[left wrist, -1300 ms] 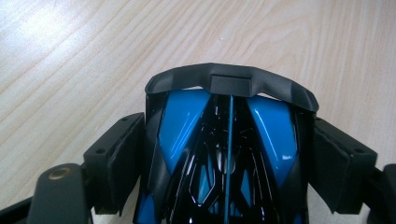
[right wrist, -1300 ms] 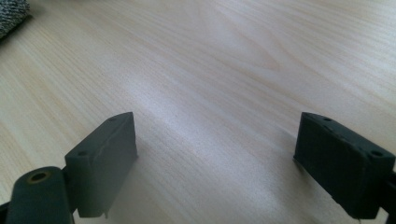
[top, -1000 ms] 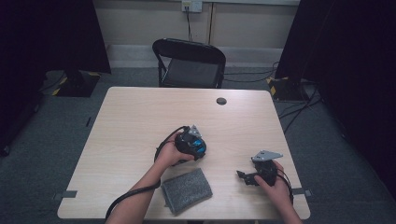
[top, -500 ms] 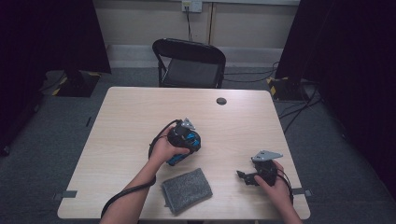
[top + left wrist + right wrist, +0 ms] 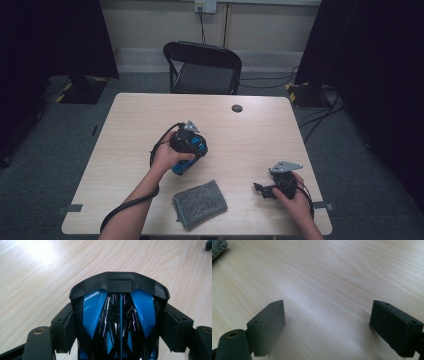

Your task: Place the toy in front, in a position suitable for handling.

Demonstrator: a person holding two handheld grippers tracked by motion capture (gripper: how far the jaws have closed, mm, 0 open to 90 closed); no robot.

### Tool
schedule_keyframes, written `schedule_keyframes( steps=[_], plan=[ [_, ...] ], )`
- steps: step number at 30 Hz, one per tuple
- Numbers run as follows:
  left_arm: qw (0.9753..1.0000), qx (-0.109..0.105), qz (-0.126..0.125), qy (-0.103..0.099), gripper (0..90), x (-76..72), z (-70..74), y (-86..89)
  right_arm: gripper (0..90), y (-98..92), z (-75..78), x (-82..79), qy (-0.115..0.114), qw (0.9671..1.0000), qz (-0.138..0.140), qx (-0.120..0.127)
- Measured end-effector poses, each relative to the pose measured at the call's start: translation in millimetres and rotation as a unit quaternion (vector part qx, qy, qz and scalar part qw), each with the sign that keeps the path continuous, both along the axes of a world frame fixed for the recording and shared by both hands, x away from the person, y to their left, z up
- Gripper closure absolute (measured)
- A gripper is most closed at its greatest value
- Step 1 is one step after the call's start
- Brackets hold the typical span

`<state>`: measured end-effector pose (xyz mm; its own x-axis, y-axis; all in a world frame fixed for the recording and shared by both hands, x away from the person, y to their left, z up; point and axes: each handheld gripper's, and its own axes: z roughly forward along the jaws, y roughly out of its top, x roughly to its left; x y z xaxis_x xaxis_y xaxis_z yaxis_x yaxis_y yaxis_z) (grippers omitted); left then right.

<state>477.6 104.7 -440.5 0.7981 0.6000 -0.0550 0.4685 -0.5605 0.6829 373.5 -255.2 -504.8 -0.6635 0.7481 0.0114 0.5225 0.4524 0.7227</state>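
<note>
My left gripper (image 5: 189,152) is held over the middle of the wooden table (image 5: 250,135), shut on a glossy blue and black object (image 5: 181,167). In the left gripper view the pads (image 5: 65,327) press both sides of that object (image 5: 93,310), whose black front edge points away from me. My right gripper (image 5: 261,190) rests low at the table's front right, held by a hand. Its jaws (image 5: 332,325) stand wide open over bare wood with nothing between them.
A grey cloth (image 5: 200,204) lies near the front edge between the two hands; its corner (image 5: 218,247) shows in the right gripper view. A small black disc (image 5: 237,108) sits toward the table's far edge. A black folding chair (image 5: 202,67) stands beyond the table.
My left gripper has moved left and away from the grey cloth, carrying the blue and black object. The right gripper has stayed in place.
</note>
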Motion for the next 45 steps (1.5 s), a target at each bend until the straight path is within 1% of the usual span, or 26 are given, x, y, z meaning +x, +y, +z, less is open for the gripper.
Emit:
schedule_keyframes(
  steps=[2,4,7,9,11,12,13,15,16,18,23,26,28,31,32,34,39,45],
  plan=[
    [0.9999,-0.009,0.005,0.002,25.4,0.2,5.2,3.5,12.2,0.0,0.0,0.0,0.000,1.0000,0.000,0.000],
    [1.0000,-0.003,0.006,-0.003,25.4,0.8,10.7,6.7,12.2,0.0,0.0,0.0,0.000,1.0000,0.000,0.000],
    [0.9998,-0.010,0.017,-0.003,25.5,3.0,17.6,11.9,12.2,0.0,0.0,0.0,0.000,1.0000,0.000,0.000],
    [0.9996,-0.009,0.024,-0.007,25.5,5.8,21.7,15.4,12.2,0.0,0.0,0.0,0.000,1.0000,0.000,0.000],
    [0.9993,-0.015,0.033,-0.012,25.4,9.3,24.1,18.2,12.2,0.0,0.0,0.0,0.000,1.0000,0.000,0.000],
    [0.9991,-0.016,0.038,-0.010,25.4,11.2,25.2,19.1,12.2,0.0,0.0,0.0,0.000,1.0000,0.000,0.000],
    [0.9988,-0.018,0.044,-0.012,25.4,13.3,25.4,19.4,12.2,0.0,0.0,0.0,0.000,1.0000,0.000,0.000],
    [0.9983,-0.015,0.054,-0.013,25.5,18.2,25.7,19.8,12.2,0.0,0.0,0.0,0.000,1.0000,0.000,0.000],
    [0.9978,-0.010,0.063,-0.015,25.5,23.8,23.9,18.2,12.2,0.0,0.0,0.0,0.000,1.0000,0.000,0.000],
    [0.9976,-0.011,0.067,-0.014,25.5,26.1,22.7,17.2,12.2,0.0,0.0,0.0,0.000,1.0000,0.000,0.000],
    [0.9971,0.001,0.076,-0.008,25.4,37.1,15.2,9.0,12.2,0.0,0.0,0.0,0.000,1.0000,0.000,0.000],
    [0.9967,0.002,0.081,0.000,25.5,43.1,9.3,2.1,12.2,0.0,0.0,0.0,0.000,1.0000,0.000,0.000],
    [0.9965,0.004,0.083,0.002,25.5,46.5,5.8,-3.3,12.2,0.0,0.0,0.0,0.000,1.0000,0.000,0.000],
    [0.9963,-0.002,0.085,0.009,25.4,50.6,1.3,-11.0,12.2,0.0,0.0,0.0,0.000,1.0000,0.000,0.000],
    [0.9967,0.005,0.080,0.009,25.5,52.2,-0.8,-14.4,12.2,0.0,0.0,0.0,0.000,1.0000,0.000,0.000],
    [0.9968,0.015,0.078,0.007,25.4,54.1,-4.6,-19.2,12.2,0.0,0.0,0.0,0.000,1.0000,0.000,0.000],
    [0.9966,0.028,0.077,0.011,25.4,58.3,-14.4,-27.5,12.2,0.0,0.0,0.1,0.000,1.0000,0.001,0.001],
    [0.9968,0.042,0.067,0.012,25.4,61.7,-23.8,-35.2,12.1,-0.2,0.0,0.5,0.000,1.0000,0.002,0.001]
  ],
)
